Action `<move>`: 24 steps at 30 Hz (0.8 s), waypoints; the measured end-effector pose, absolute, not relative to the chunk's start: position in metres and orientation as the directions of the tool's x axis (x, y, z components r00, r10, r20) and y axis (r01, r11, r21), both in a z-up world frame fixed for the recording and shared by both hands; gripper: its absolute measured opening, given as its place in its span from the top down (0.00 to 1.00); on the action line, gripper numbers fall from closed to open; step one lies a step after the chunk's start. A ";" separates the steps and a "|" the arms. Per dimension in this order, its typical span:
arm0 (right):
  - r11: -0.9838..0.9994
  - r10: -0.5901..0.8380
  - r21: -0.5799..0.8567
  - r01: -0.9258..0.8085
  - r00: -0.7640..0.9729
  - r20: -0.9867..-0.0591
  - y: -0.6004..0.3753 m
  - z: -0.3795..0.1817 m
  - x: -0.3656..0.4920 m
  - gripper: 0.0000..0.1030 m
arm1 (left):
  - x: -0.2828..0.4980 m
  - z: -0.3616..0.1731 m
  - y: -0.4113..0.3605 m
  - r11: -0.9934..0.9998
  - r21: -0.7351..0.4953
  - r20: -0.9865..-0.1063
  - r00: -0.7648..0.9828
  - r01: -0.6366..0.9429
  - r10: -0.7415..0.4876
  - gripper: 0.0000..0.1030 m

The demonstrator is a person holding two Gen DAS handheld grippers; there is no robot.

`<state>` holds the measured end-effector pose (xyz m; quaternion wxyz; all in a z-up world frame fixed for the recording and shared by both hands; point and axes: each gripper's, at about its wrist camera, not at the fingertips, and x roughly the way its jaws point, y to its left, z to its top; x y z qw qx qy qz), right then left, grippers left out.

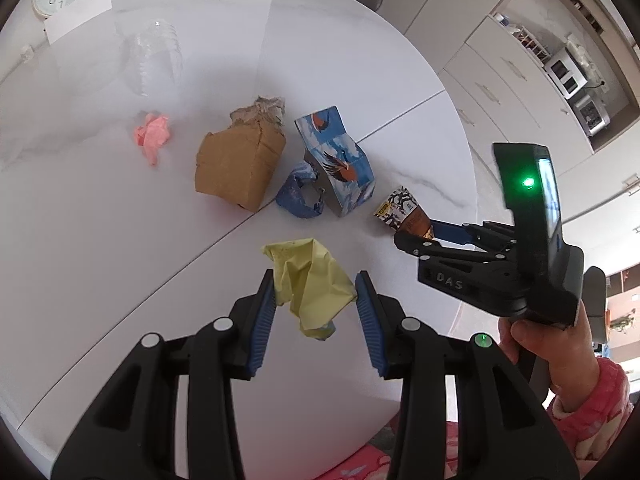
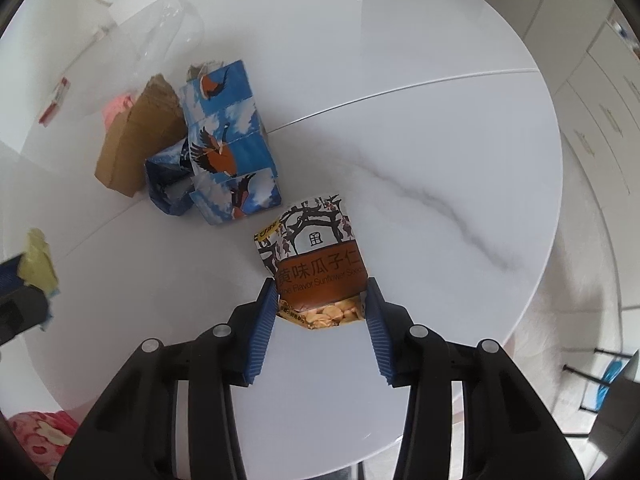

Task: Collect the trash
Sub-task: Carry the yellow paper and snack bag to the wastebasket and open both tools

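My left gripper (image 1: 315, 280) is shut on a crumpled yellow paper (image 1: 312, 284), with both blue pads against its sides just above the white round table (image 1: 120, 240). In the right wrist view, the right gripper (image 2: 320, 282) is shut on a sunflower seed packet (image 2: 316, 252), which is brown and white and lies on the table with its lower end between the pads. In the left wrist view that gripper (image 1: 420, 232) sits at the packet (image 1: 400, 210) near the table's right edge, held by a hand in a pink sleeve.
Across the middle of the table lie a torn brown cardboard box (image 1: 236, 164), a blue bird-print carton (image 1: 340, 164), a crumpled blue wrapper (image 1: 298, 196) and a pink paper wad (image 1: 154, 136). A clear plastic bottle (image 1: 154, 58) lies farther back. Cabinets stand beyond the right edge.
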<state>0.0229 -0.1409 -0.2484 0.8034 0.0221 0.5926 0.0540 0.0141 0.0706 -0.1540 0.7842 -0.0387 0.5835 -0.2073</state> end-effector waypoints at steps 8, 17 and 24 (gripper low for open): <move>0.975 0.132 0.185 0.121 0.353 -0.926 -0.218 -0.221 -0.030 0.57 | 0.011 -0.155 0.040 0.881 -0.315 -0.898 0.189 0.354 -0.397 0.62; 0.946 0.068 0.157 0.283 0.300 -0.952 -0.310 -0.269 -0.080 0.57 | -0.002 -0.145 -0.039 0.846 -0.297 -0.897 0.173 0.442 -0.406 0.62; 0.932 0.137 0.182 0.312 0.161 -0.977 -0.350 -0.337 -0.087 0.44 | -0.017 -0.143 -0.112 0.804 -0.247 -0.914 0.146 0.540 -0.378 0.62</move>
